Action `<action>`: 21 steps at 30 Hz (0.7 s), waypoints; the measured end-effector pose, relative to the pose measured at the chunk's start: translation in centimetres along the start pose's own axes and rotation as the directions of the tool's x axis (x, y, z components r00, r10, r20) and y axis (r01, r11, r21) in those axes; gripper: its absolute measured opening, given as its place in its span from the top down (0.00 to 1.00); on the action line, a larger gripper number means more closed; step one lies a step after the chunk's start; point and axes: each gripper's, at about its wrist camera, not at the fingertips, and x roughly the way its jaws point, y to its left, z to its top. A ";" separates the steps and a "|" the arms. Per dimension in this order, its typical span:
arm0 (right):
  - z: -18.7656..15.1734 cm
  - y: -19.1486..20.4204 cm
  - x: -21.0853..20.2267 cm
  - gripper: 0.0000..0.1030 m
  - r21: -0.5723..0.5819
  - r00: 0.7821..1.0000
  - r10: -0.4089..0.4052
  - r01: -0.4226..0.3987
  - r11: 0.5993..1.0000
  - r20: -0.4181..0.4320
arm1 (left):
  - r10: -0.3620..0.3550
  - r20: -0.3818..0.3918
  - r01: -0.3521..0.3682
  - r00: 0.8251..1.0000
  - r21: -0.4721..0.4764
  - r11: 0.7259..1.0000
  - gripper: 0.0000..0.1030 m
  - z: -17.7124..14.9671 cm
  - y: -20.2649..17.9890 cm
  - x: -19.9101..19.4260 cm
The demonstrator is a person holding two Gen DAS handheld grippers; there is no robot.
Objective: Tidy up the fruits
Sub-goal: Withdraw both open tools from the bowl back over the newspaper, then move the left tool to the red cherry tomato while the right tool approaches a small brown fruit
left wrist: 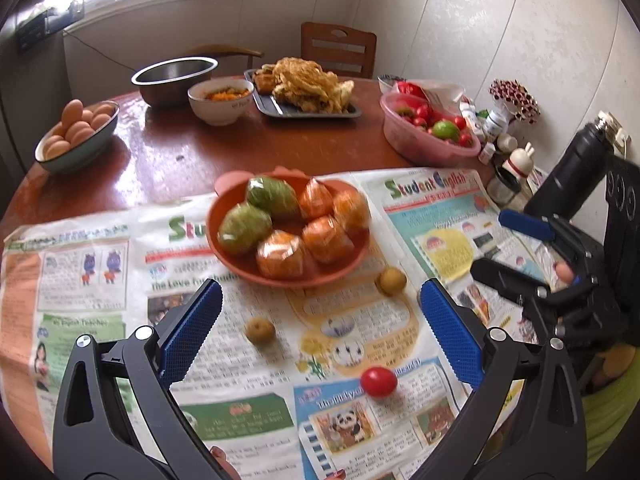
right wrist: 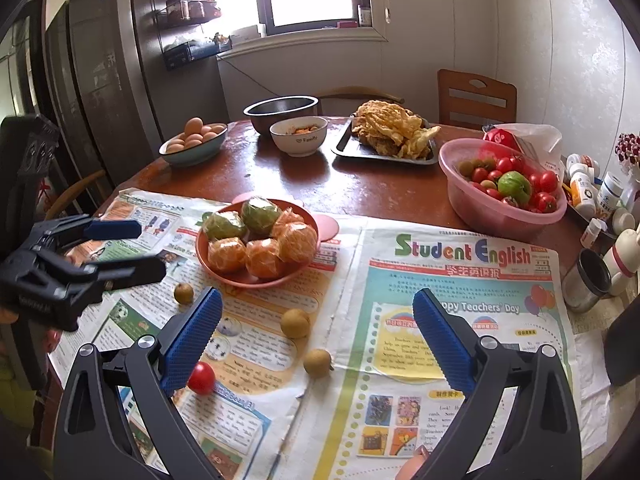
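An orange plate (left wrist: 280, 282) (right wrist: 256, 282) on the newspaper holds several wrapped oranges (left wrist: 326, 238) and two wrapped green fruits (left wrist: 245, 229). Small brown longans lie loose in front of it (left wrist: 260, 331) (left wrist: 391, 281) (right wrist: 295, 323) (right wrist: 317, 363) (right wrist: 183, 293). A red cherry tomato (left wrist: 378, 381) (right wrist: 201, 377) rests nearer to me. My left gripper (left wrist: 320, 300) (right wrist: 150, 248) hangs open and empty above the loose fruit. My right gripper (right wrist: 316, 304) (left wrist: 488, 242) is open and empty too, above the newspaper to the right.
A pink basin (right wrist: 480, 208) of tomatoes and a green fruit stands at the back right. Behind are an egg bowl (left wrist: 80, 148), a steel bowl (left wrist: 172, 80), a white bowl (left wrist: 220, 114) and a tray of fried food (left wrist: 280, 110). Bottles and a jar (right wrist: 588, 280) crowd the right edge.
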 end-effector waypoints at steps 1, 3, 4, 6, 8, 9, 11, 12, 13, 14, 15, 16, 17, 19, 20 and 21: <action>-0.1 0.0 0.0 0.07 0.002 1.000 0.000 0.000 1.000 -0.001 | 0.000 -0.003 0.000 1.000 -0.001 1.000 0.09 -0.2 -0.1 0.0; -0.3 -0.1 -0.1 0.07 0.004 1.000 0.001 -0.001 1.000 -0.002 | 0.001 -0.006 -0.001 1.000 0.000 1.000 0.09 -0.8 -0.3 0.1; -0.4 -0.1 -0.1 0.07 0.003 1.000 0.002 -0.002 1.000 -0.003 | -0.001 -0.009 0.001 1.000 0.003 1.000 0.09 -1.0 -0.5 0.1; -0.6 -0.1 -0.1 0.07 -0.001 1.000 0.001 -0.001 1.000 -0.006 | 0.008 -0.009 -0.008 1.000 0.014 1.000 0.09 -1.6 -0.8 0.1; -0.9 0.0 -0.1 0.07 -0.002 1.000 0.000 0.000 1.000 -0.011 | 0.005 -0.013 -0.005 1.000 0.019 1.000 0.09 -2.0 -1.0 0.0; -1.0 0.0 0.0 0.07 -0.002 1.000 0.000 0.000 1.000 -0.015 | 0.003 -0.015 -0.003 1.000 0.019 1.000 0.09 -2.2 -1.1 0.0; -1.4 0.0 0.1 0.07 -0.002 1.000 -0.001 0.001 1.000 -0.021 | -0.001 -0.016 0.001 1.000 0.022 1.000 0.09 -2.7 -1.3 -0.1; -1.6 0.0 0.1 0.07 -0.003 1.000 -0.001 0.001 1.000 -0.025 | -0.002 -0.018 0.003 1.000 0.022 1.000 0.09 -2.9 -1.3 -0.2; -1.8 0.0 0.1 0.07 -0.004 1.000 -0.002 0.002 1.000 -0.028 | -0.003 -0.019 0.004 1.000 0.022 1.000 0.09 -3.0 -1.3 -0.2; -1.9 0.0 0.1 0.07 -0.004 1.000 -0.001 0.001 1.000 -0.030 | -0.005 -0.021 0.005 1.000 0.021 1.000 0.09 -3.2 -1.4 -0.3; -2.1 0.0 0.2 0.07 -0.003 0.999 -0.002 0.002 1.000 -0.035 | -0.007 -0.023 0.007 1.000 0.022 1.000 0.09 -3.5 -1.4 -0.3; -2.3 0.0 0.2 0.07 -0.002 0.999 -0.002 0.002 1.000 -0.037 | -0.006 -0.027 0.007 1.000 0.025 1.000 0.09 -3.7 -1.5 -0.3; -2.4 0.1 0.2 0.07 -0.003 0.999 -0.001 0.001 1.000 -0.038 | -0.005 -0.029 0.006 1.000 0.026 1.000 0.09 -3.9 -1.5 -0.3; -2.7 0.2 0.3 0.07 -0.009 0.999 -0.005 0.005 1.000 -0.043 | -0.007 -0.034 0.008 0.999 0.028 1.000 0.09 -4.4 -1.7 -0.2; -2.9 0.3 0.3 0.07 -0.013 0.999 -0.008 0.007 1.000 -0.044 | -0.008 -0.036 0.009 0.999 0.030 1.000 0.09 -4.5 -1.8 -0.2; -3.1 0.3 0.4 0.07 -0.018 0.999 -0.011 0.010 1.000 -0.047 | -0.010 -0.038 0.011 0.999 0.033 0.999 0.09 -4.7 -1.9 -0.1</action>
